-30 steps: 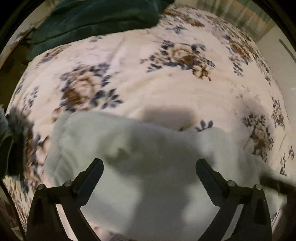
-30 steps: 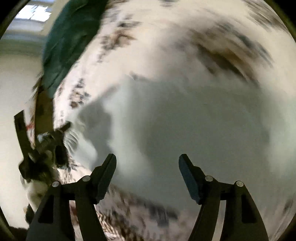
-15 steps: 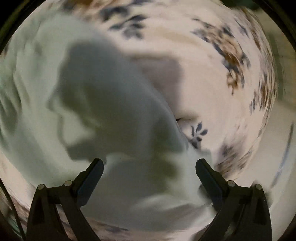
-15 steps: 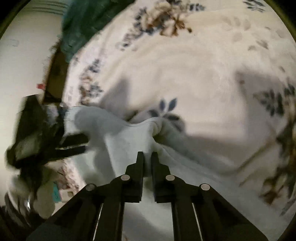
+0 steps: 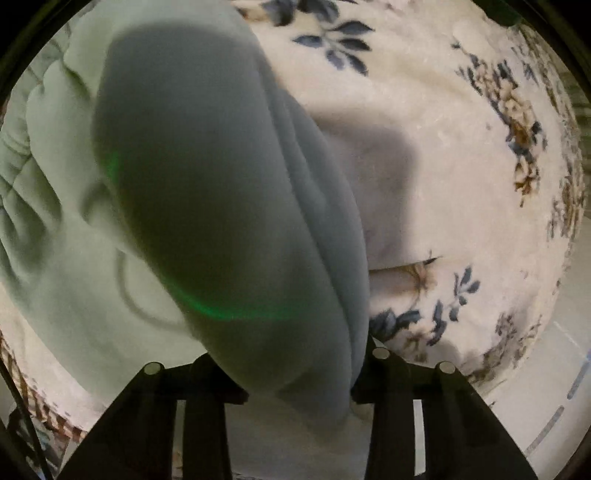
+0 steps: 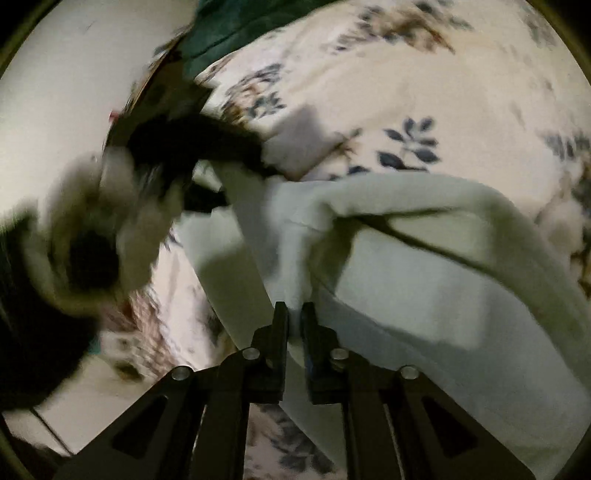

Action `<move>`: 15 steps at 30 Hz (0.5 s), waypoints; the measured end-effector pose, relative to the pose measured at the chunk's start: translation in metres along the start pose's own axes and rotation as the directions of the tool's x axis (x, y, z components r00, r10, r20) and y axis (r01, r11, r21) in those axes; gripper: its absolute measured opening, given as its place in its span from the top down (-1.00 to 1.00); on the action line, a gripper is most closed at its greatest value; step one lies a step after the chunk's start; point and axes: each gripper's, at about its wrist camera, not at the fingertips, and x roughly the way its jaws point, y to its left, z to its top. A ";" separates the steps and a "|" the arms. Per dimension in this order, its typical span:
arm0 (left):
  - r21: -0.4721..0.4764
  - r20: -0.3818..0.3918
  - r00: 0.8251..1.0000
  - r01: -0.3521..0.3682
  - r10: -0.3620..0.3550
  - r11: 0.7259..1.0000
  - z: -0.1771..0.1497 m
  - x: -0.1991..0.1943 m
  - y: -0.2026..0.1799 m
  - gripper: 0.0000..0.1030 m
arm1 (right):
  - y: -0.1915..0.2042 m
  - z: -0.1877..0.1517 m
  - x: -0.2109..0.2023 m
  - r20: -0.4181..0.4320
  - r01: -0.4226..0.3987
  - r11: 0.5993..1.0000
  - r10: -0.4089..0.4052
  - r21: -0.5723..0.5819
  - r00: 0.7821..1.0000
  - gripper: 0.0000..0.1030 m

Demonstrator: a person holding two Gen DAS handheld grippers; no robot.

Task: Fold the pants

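Right gripper (image 6: 294, 317): jaws nearly together, pinching a fold of the pale green pants (image 6: 424, 266). Cloth lifts from the pinch and drapes right and down over the floral blanket (image 6: 351, 74).

Left gripper (image 5: 295, 373): fingertips buried under a thick bunched roll of the pants (image 5: 221, 192); cloth fills the gap, so it appears clamped on it. Roll rises up and left, floral blanket (image 5: 461, 166) at right.

Teal fabric (image 6: 229, 26) lies at the blanket's far edge. Right view is motion-blurred at left.
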 end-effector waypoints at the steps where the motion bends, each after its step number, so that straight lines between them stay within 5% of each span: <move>1: -0.002 0.003 1.000 0.011 -0.011 1.000 0.000 -0.001 0.002 0.34 | -0.006 0.005 -0.005 0.011 -0.024 0.999 0.024 0.028 1.000 0.64; 5: -0.012 -0.002 0.999 0.038 -0.038 0.999 0.001 -0.002 0.009 0.34 | -0.036 0.037 -0.016 0.067 -0.166 0.973 0.157 0.163 0.985 -0.35; 8: -0.013 -0.002 0.999 0.052 -0.052 0.999 0.004 -0.004 0.009 0.34 | -0.051 0.063 0.016 -0.015 -0.192 0.953 0.201 0.234 0.979 -0.39; 12: 0.062 0.013 0.998 0.064 -0.065 0.996 -0.001 -0.012 0.003 0.27 | -0.049 0.081 0.069 -0.155 -0.285 0.913 0.339 0.293 0.928 -0.39; 15: 0.146 0.071 0.992 0.098 -0.109 0.984 -0.014 -0.030 0.003 0.20 | -0.051 0.092 0.090 -0.159 -0.314 0.893 0.378 0.323 0.912 -0.39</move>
